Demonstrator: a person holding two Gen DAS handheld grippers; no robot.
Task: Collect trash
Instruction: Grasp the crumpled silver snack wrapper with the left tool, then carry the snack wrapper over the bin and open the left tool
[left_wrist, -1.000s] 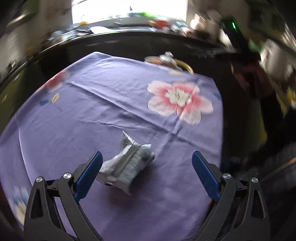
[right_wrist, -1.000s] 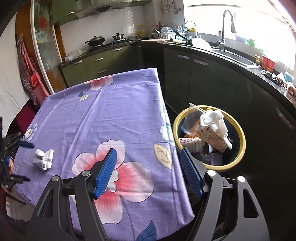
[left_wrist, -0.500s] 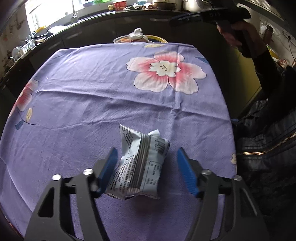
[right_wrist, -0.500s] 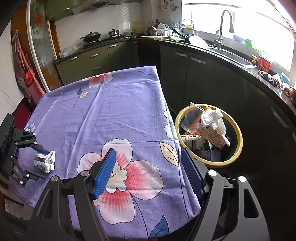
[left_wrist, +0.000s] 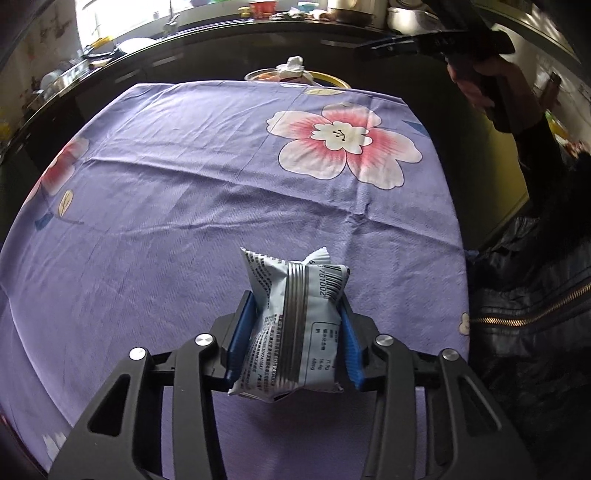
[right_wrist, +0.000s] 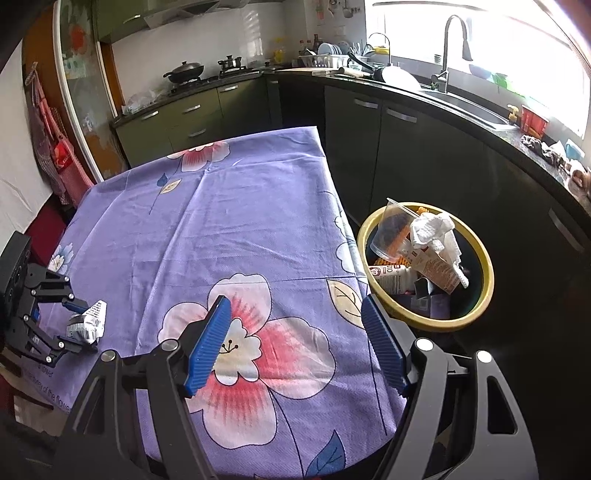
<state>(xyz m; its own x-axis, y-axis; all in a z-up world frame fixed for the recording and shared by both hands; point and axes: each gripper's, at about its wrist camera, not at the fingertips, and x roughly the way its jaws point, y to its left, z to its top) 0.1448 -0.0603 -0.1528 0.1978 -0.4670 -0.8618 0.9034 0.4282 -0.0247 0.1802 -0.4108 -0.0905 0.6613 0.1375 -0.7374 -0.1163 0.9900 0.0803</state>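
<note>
Your left gripper (left_wrist: 295, 332) pinches the crinkled snack wrapper (left_wrist: 295, 321) by its sides over the purple tablecloth (left_wrist: 184, 206); your right gripper (right_wrist: 295, 347) hangs spread. Swing fast toward the yellow-rimmed trash bin (right_wrist: 484, 295) and the slick, puffy foil may slip free.

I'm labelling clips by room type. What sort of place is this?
A home kitchen, most likely: a wok on the stove, a sink with a tall faucet, and a dish rack on the dark counter behind a table with a floral cloth.
</note>
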